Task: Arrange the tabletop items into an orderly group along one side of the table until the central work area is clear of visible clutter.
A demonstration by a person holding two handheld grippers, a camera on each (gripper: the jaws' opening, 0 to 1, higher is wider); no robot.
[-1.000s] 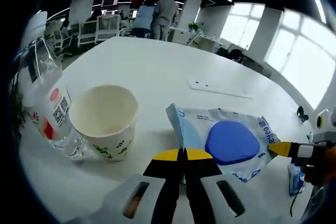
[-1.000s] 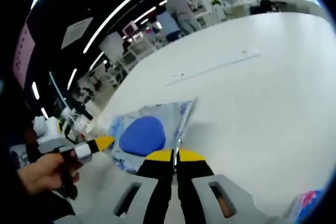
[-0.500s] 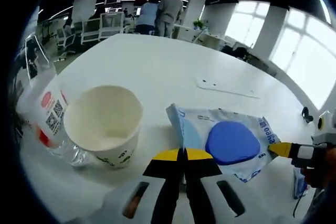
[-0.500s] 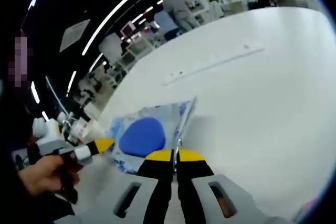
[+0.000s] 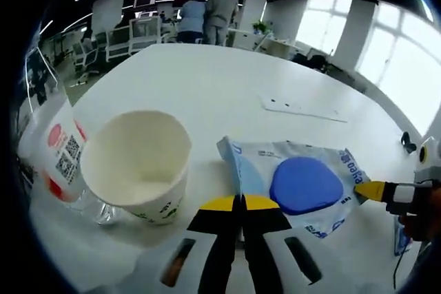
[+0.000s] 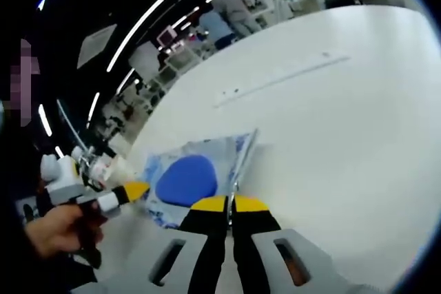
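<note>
2 grippers, left (image 5: 240, 201) and right (image 6: 229, 202), jaws clenched on packet (image 5: 303, 187); lettering unreadable.

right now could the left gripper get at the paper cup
Probably not freely: the left gripper is shut on the blue packet. The paper cup stands close beside it with bare table between, so releasing the packet should free it.

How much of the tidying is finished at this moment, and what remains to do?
Done: the paper cup and the bottle already stand side by side near the table edge. In hand: both tongs, left and right, are shut on opposite edges of the blue packet, which sits apart from that pair. Left: bring the packet beside the cup, then let go.
</note>
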